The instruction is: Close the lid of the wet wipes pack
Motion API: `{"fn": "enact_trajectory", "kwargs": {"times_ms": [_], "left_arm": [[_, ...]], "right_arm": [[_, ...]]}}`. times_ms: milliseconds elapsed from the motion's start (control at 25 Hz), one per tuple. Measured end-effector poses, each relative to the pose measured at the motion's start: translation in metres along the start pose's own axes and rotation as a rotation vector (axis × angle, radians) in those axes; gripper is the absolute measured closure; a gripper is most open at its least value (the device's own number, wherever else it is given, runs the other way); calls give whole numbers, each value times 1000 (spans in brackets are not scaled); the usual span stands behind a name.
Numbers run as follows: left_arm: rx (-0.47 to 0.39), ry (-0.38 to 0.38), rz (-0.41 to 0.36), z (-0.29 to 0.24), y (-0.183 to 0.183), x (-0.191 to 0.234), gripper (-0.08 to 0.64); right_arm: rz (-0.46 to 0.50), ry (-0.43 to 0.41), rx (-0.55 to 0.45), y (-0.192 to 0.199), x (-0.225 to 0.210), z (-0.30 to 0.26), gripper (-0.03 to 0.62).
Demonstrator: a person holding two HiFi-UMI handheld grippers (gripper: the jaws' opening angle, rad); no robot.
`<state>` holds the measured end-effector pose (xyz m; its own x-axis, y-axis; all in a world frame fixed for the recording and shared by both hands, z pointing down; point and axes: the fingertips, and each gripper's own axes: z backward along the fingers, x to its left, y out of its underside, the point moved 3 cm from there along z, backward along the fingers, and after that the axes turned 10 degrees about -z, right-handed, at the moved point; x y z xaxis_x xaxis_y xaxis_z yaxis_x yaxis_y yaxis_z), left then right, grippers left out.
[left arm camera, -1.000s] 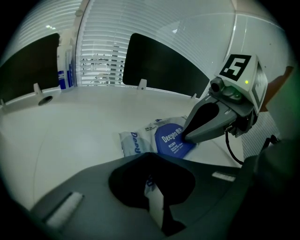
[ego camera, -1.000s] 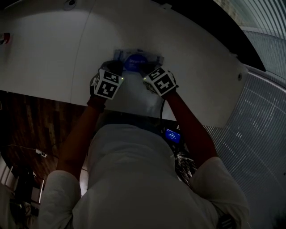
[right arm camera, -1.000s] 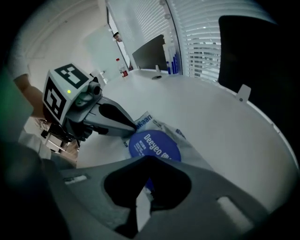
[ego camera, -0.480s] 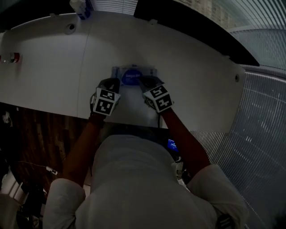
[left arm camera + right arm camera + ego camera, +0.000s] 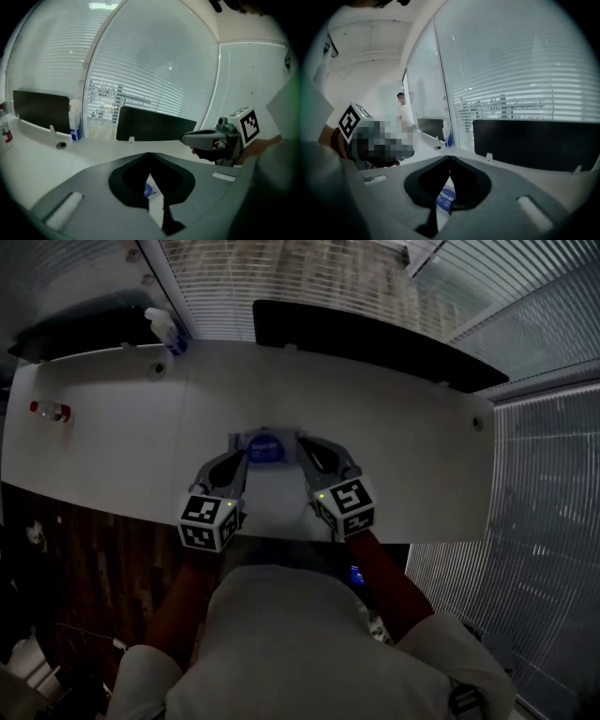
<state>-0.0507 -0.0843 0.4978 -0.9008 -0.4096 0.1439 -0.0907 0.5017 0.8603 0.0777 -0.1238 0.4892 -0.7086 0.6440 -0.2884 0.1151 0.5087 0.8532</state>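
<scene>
The wet wipes pack (image 5: 265, 448) lies flat on the white table (image 5: 403, 446), its round blue lid facing up and looking flat against the pack. My left gripper (image 5: 240, 458) hangs above the pack's left end and my right gripper (image 5: 303, 442) above its right end; both are lifted clear of it. Each one's jaws meet at the tips with nothing between them. In the left gripper view the pack (image 5: 148, 190) shows as a blue patch below the shut left gripper (image 5: 149, 154), with the right gripper (image 5: 187, 138) alongside. The right gripper view shows the pack (image 5: 446, 197) under the right gripper (image 5: 449, 158).
A long black panel (image 5: 366, 338) stands along the table's far edge. A white bottle with a blue label (image 5: 167, 329) is at the back left, a cable hole (image 5: 157, 368) beside it, and a small red-capped bottle (image 5: 49, 411) at far left. A person (image 5: 404, 112) stands far off.
Both grippers have risen off the wipes pack and drawn back towards me. The head view has swung up, so the far edge and the blinds now show.
</scene>
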Motion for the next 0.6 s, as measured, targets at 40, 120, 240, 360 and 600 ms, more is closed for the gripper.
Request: {"fn": "enact_trajectory", "kwargs": {"times_ms": [40,120,240,360,600], "left_arm": [[-31,-1,17,7,-9,-6,557],[-82,-2,50,21,-25,-19,557],[-171,-2,50,46,-49,-38,558],[-280,-7,1,72,-77,-57,557],[-451,18,-77,140,-107,-102,557]], "right_arm": [[28,5,-33,-10,5,12,591],[69,15,-98,-26,16,34,590],[62,11,-180,-45,40,67,591],[31,1,-266,-61,64,92,591],[-19,5,-396,-71,117,147,592]]}}
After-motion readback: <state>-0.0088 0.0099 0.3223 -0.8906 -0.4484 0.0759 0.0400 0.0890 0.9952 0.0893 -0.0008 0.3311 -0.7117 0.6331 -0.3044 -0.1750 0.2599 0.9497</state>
